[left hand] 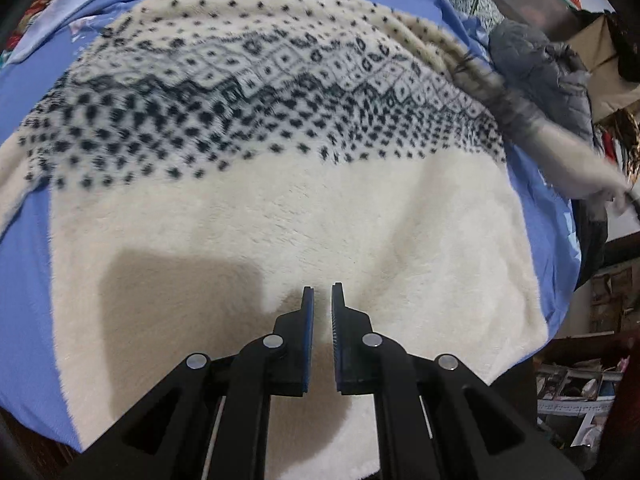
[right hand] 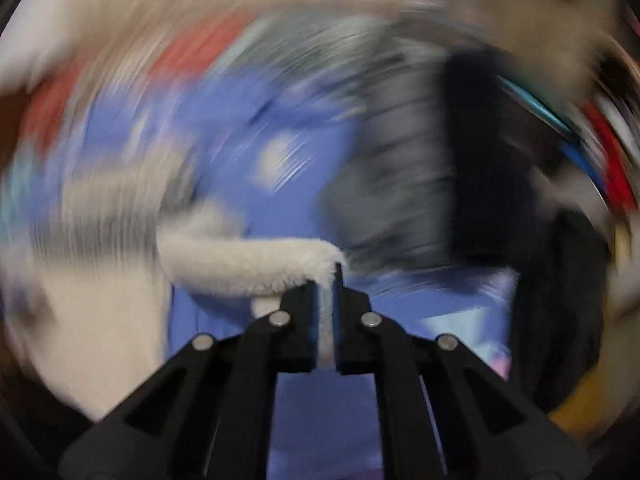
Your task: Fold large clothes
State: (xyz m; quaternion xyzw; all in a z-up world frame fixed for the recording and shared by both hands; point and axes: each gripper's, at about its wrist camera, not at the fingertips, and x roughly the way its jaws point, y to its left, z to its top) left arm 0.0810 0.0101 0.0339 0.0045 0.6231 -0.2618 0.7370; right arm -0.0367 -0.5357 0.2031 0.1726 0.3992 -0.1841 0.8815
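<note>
Sleeve in a thin pinch, mid-swing; slip risk on the right side.

The fleece sweater (left hand: 280, 208) lies spread flat on the blue bedsheet (left hand: 24, 240). The right hand-held gripper (right hand: 328, 280) is closed on the cream sleeve (right hand: 248, 264), only a narrow edge between the jaws; heavy blur suggests fast motion, which could pull it free. The left hand-held gripper (left hand: 322, 300) hovers over the hem, jaws slightly parted, holding nothing. A grey quilted jacket (left hand: 540, 68) crowds the bed's far right edge.
</note>
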